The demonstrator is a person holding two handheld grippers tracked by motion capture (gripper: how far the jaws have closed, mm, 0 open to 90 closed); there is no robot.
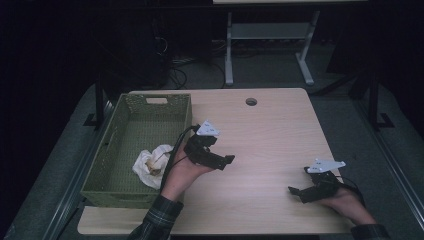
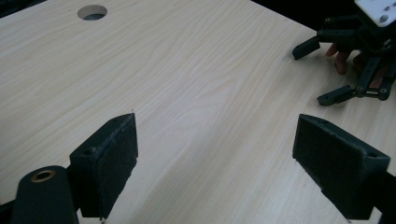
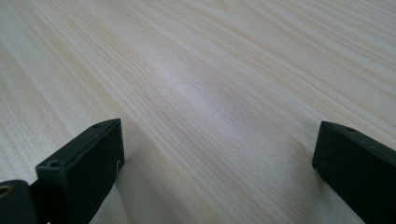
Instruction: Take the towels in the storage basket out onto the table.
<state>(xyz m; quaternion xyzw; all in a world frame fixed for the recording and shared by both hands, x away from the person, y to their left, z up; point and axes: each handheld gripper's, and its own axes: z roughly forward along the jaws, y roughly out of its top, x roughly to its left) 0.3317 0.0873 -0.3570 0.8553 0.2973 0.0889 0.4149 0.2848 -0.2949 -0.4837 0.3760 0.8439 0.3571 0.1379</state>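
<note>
**Both grippers empty over a bare tabletop, cloth in the basket**

The left gripper (image 1: pixel 227 161) is held above the table (image 1: pixel 270 130) just right of the green basket (image 1: pixel 115 150), near the table's middle. In the left gripper view its two black jaws stand wide apart with nothing between them, bare pale wood showing across the gap. Its grey three-cornered plate points toward the far side, and its cable trails back along the person's left hand (image 1: pixel 182 172), whose plaid sleeve (image 1: pixel 157 217) comes in from the near edge.

The right gripper (image 1: pixel 295 192) sits low at the near right of the table, held by the right hand (image 1: pixel 345 202). In the right gripper view its jaws are also spread wide and hold nothing; wood grain runs between them. The left gripper view shows this same gripper at its upper right, jaws parted.

A crumpled white cloth (image 1: pixel 151 165) lies inside the basket, at its near right corner, against the wall closest to the left hand. The basket stands on the left side of the table, with its long side running from near to far. A round hole (image 1: pixel 251 101) is cut in the tabletop near the far edge, well apart from both grippers.
</note>
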